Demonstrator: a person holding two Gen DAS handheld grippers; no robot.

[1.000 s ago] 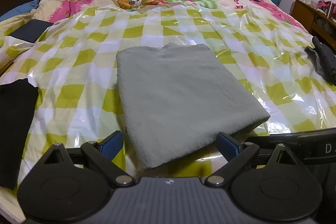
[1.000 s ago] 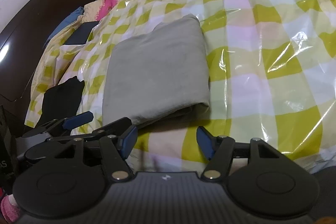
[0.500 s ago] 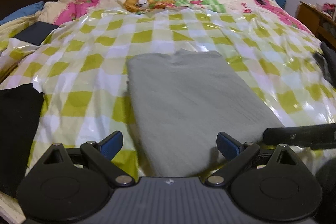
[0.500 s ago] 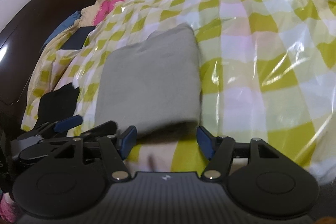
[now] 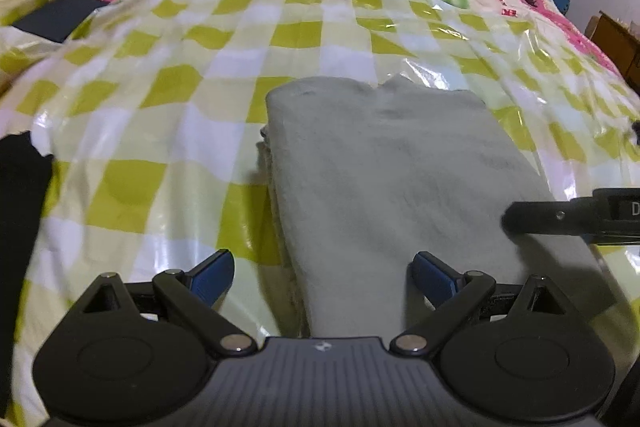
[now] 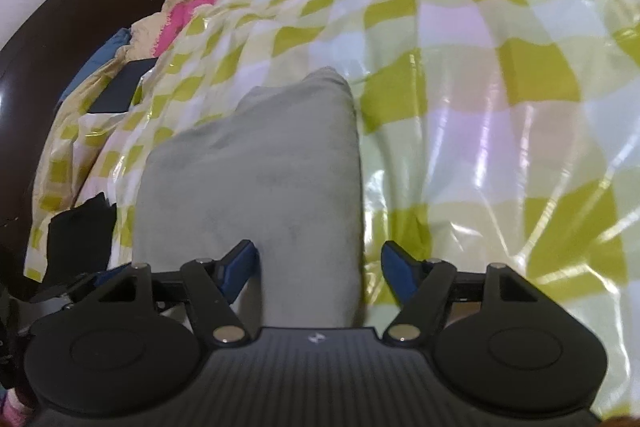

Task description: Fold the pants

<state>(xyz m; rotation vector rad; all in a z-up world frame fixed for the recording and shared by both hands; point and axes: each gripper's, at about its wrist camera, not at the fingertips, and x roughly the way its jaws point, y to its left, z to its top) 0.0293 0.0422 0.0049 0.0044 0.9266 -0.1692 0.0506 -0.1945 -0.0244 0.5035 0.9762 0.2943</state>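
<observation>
Both grippers point(image 5: 322, 273) nearer folded pants point(image 5: 392, 163)

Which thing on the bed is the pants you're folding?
Look at the bed's shiny yellow-and-white checked cover. In its middle lies a flat folded grey-green rectangle, the pants. The clothes near the cover's edge are black; only the pants are pale and neatly squared.
</observation>
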